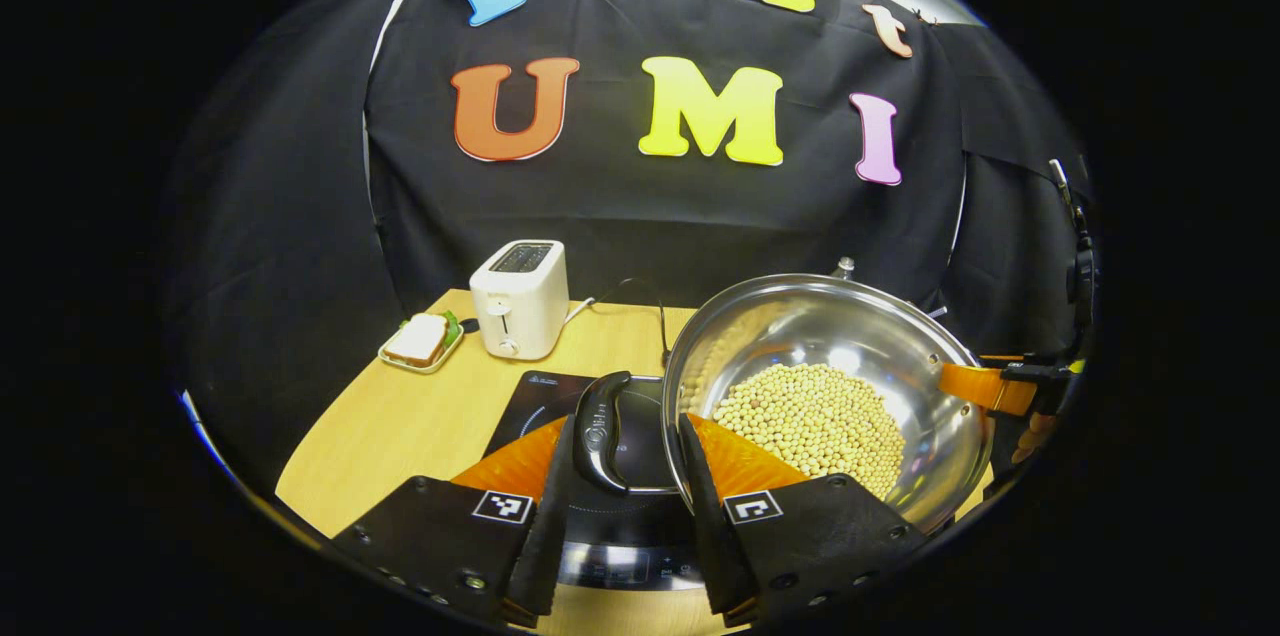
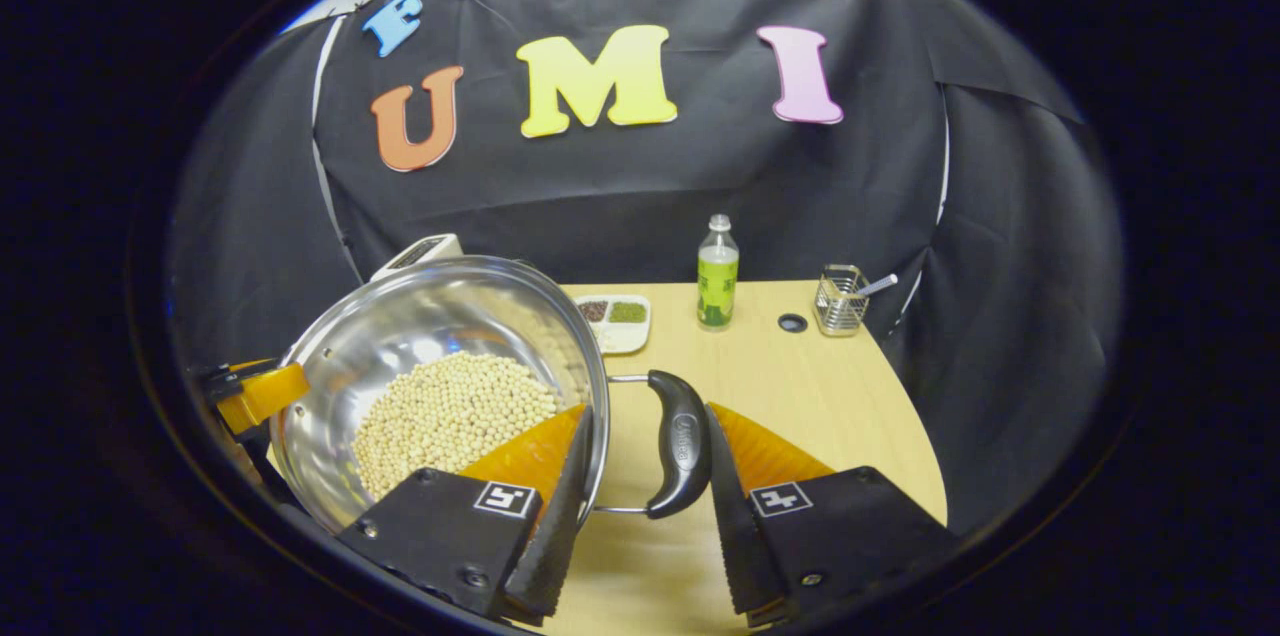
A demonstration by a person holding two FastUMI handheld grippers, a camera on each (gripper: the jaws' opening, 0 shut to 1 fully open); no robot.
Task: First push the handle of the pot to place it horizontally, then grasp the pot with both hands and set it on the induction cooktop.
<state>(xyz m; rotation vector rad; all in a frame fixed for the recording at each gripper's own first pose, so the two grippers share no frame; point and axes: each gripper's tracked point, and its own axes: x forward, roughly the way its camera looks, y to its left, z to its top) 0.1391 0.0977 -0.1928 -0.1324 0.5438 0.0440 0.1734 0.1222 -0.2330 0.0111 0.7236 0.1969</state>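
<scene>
A steel pot (image 1: pixel 850 321) holding soybeans (image 1: pixel 810 416) hangs over the black induction cooktop (image 1: pixel 540 396). My left gripper (image 1: pixel 630 426) is shut on the pot's black left handle (image 1: pixel 600 431): one finger lies outside the grip, the other at the rim. In the right gripper view the pot (image 2: pixel 420 316) sits at the left with its beans (image 2: pixel 450 416). There my right gripper (image 2: pixel 648 411) is shut the same way on the right handle (image 2: pixel 680 446). Each view shows the other gripper at the pot's far rim, the right gripper (image 1: pixel 1000 386) and the left gripper (image 2: pixel 255 396).
A white toaster (image 1: pixel 520 296) and a plate with a sandwich (image 1: pixel 422 341) stand at the back left of the wooden table (image 1: pixel 400 426). On the right side are a bottle (image 2: pixel 717 274), a dish of spices (image 2: pixel 615 321), a wire basket (image 2: pixel 840 301) and a small black disc (image 2: pixel 792 322).
</scene>
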